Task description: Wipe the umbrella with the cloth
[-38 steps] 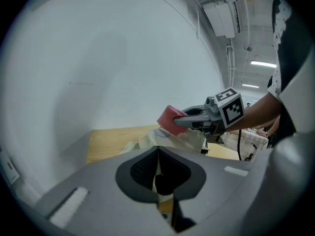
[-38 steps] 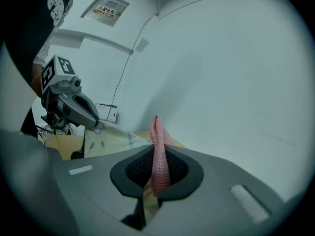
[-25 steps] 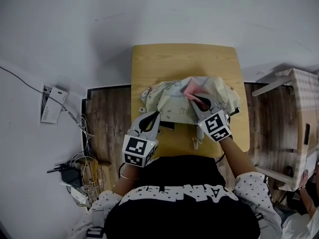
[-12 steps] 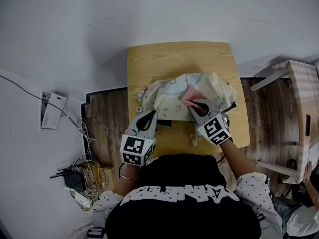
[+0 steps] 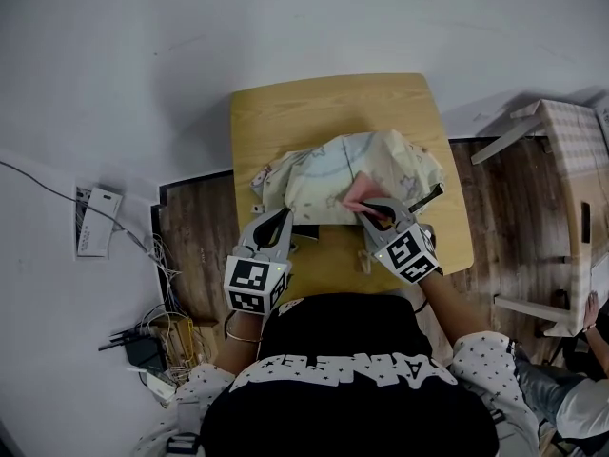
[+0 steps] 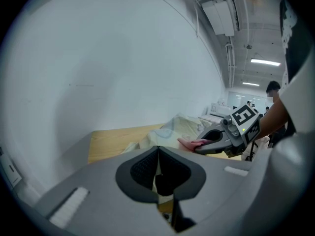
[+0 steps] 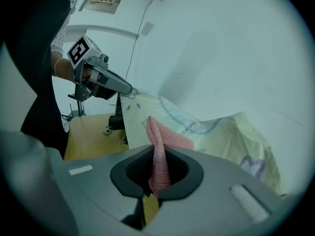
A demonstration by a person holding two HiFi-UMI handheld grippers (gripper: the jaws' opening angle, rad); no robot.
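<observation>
A pale yellow printed umbrella [image 5: 333, 169] lies crumpled on the wooden table [image 5: 314, 108], with its dark handle [image 5: 426, 198] sticking out at the right. My right gripper [image 5: 367, 208] is shut on a pink cloth [image 5: 356, 198], which rests on the umbrella's near side. The cloth [image 7: 172, 140] stands up between the shut jaws of the right gripper [image 7: 157, 152], in front of the canopy [image 7: 221, 136]. My left gripper [image 5: 284, 216] is at the umbrella's near left edge, shut on a thin strip of its fabric. The left gripper view shows my left gripper [image 6: 158, 149] below the umbrella [image 6: 182, 126].
Small umbrella parts [image 5: 366, 255] lie on the table near its front edge. Cables and a power strip [image 5: 143, 346] are on the floor at the lower left, beside a white device [image 5: 92, 222]. A wooden stand [image 5: 561, 150] is to the right, and a person [image 5: 585, 388] sits at the lower right.
My right gripper has drawn the pink cloth across the umbrella toward its near edge. The left gripper has kept its place at the umbrella's edge.
</observation>
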